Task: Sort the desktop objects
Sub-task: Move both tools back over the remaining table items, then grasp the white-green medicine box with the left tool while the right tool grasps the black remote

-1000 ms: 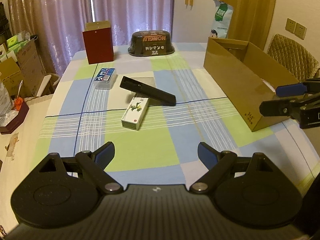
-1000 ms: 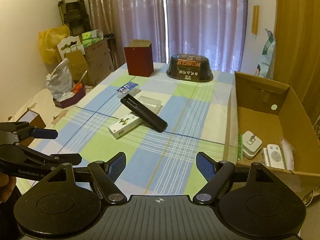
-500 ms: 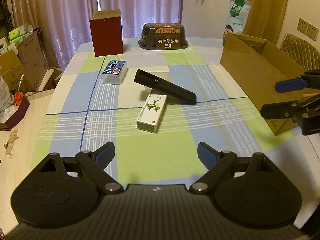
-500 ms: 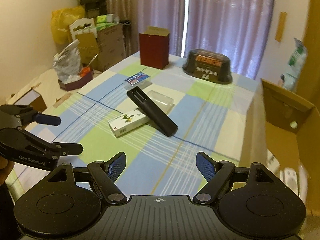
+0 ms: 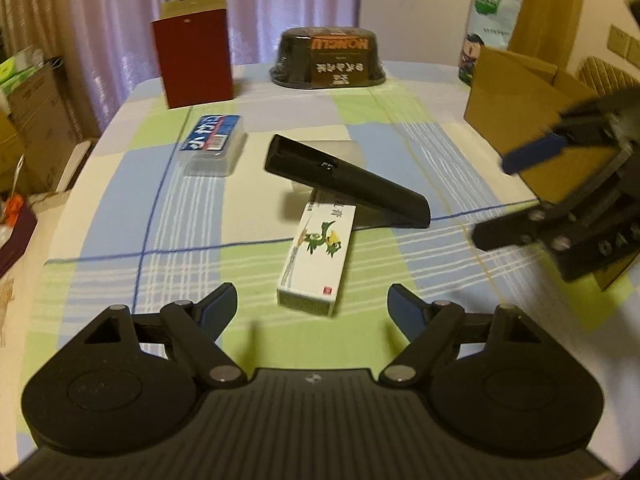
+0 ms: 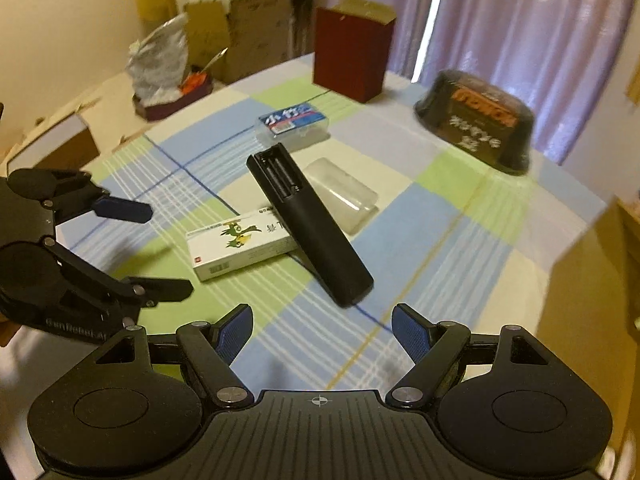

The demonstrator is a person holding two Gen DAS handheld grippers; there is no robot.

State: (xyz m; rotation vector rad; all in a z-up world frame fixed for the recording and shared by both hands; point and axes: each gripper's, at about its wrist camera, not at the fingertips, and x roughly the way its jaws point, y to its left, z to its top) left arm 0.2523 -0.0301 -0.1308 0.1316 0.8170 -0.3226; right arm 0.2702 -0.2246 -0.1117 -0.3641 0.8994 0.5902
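Note:
A black remote [image 5: 346,184] [image 6: 308,224] with its battery bay uncovered leans across a white box [image 5: 318,254] [image 6: 240,244] printed with green birds, mid-table. Beside them lie a clear plastic cover [image 6: 342,194] and a clear case with a blue label [image 5: 212,142] [image 6: 294,124]. My left gripper [image 5: 312,304] hovers open just before the white box, nothing between its fingers. My right gripper [image 6: 322,330] is open and empty too, low over the cloth close to the remote's near end. Each gripper shows in the other's view: the right gripper [image 5: 492,200], the left gripper [image 6: 168,252].
A checked cloth covers the table [image 5: 168,208]. An open cardboard box [image 5: 516,100] stands at the right edge. At the back stand a dark red box [image 5: 192,68] and a black lidded bowl [image 5: 328,58]. Cartons and bags crowd the floor [image 6: 192,52] on the left.
Both grippers have moved forward toward the remote and white box, which now loom larger. The right gripper has swung left, away from the cardboard box. Both stay open.

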